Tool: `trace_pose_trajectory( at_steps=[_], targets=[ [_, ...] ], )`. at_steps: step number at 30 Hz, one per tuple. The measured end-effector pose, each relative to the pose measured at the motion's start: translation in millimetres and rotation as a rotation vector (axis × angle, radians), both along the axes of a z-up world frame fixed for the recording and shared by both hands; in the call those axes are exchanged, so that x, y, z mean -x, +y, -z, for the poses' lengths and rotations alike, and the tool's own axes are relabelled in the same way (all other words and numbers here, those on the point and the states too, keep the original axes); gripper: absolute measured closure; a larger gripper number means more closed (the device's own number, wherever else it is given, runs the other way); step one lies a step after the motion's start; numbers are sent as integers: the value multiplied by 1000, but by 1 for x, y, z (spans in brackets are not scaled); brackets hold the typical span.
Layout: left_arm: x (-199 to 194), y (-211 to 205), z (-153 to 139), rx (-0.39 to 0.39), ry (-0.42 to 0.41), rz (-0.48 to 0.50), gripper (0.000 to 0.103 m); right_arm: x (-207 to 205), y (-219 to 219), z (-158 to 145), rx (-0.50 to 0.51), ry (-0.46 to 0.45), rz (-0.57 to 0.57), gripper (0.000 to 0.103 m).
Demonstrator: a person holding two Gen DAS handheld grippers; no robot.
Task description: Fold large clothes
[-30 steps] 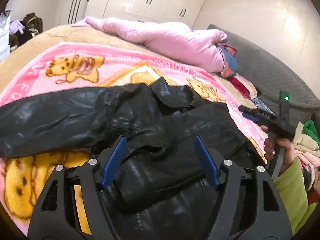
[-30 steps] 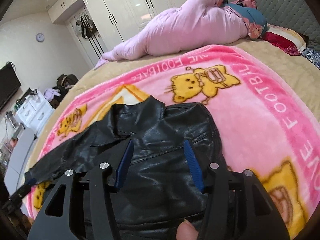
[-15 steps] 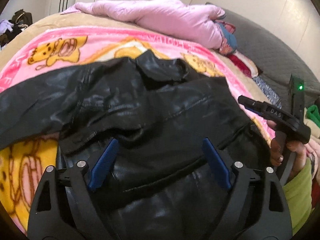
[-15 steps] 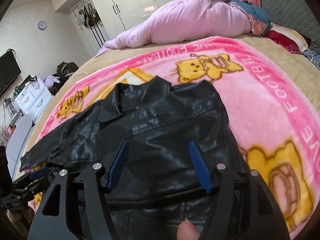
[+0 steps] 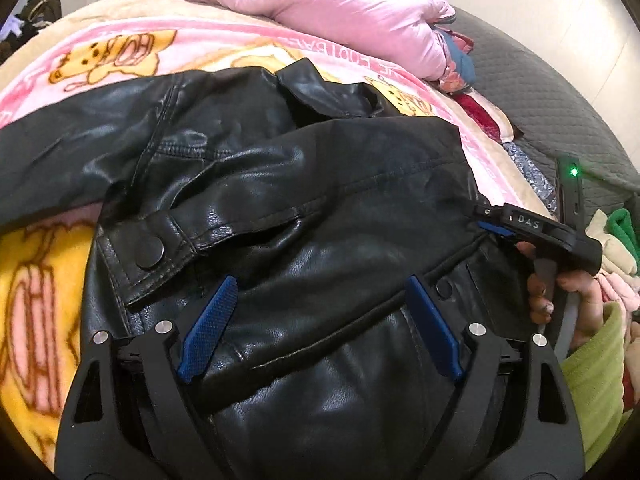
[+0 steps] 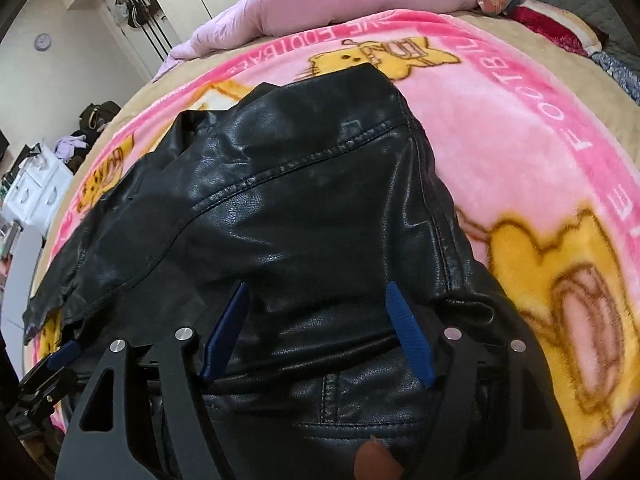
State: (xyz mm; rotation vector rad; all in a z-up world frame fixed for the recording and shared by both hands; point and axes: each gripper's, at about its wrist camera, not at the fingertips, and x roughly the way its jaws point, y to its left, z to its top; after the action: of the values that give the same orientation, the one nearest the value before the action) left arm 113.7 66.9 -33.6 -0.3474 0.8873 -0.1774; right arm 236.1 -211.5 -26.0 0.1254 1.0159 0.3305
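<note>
Jacket [image 5: 320, 208] lies under both wide-open grippers, left [image 5: 320, 320] and right [image 6: 316, 328]; contact is perhaps light, holding nothing.

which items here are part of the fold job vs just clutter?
In the job: black leather jacket, left gripper, right gripper, both with jaws open over it.
Lying about: pink cartoon blanket, pink duvet, clothes pile.

Black leather jacket [image 5: 320, 208], spread on bed (one sleeve folded across)
</note>
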Motion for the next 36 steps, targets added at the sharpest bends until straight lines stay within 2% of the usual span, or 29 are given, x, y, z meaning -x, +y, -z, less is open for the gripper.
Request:
trace_pose_trajectory(
  at_steps=[10, 12, 14, 15, 19, 36],
  targets=[
    [6, 2, -2, -2, -20, 16, 25, 7, -1, -3, -4, -37, 1, 32],
    [13, 4, -9, 4, -36, 0, 25, 12, 1, -8, -1, -65, -3, 27],
    [20, 5, -21, -8, -81, -3, 21, 22, 5, -18, -16, -116, -21, 14],
    [22, 7, -27, -18, -93, -11, 13, 27, 7, -23, -13, -141, -29, 13],
    [28, 23, -40, 2, -121, -53, 10, 39, 17, -36, -12, -206, -41, 6],
    [52, 92, -51, -27, -117, -264, 9, 83, 90, -82, -25, -331, -175, 4]
  ],
)
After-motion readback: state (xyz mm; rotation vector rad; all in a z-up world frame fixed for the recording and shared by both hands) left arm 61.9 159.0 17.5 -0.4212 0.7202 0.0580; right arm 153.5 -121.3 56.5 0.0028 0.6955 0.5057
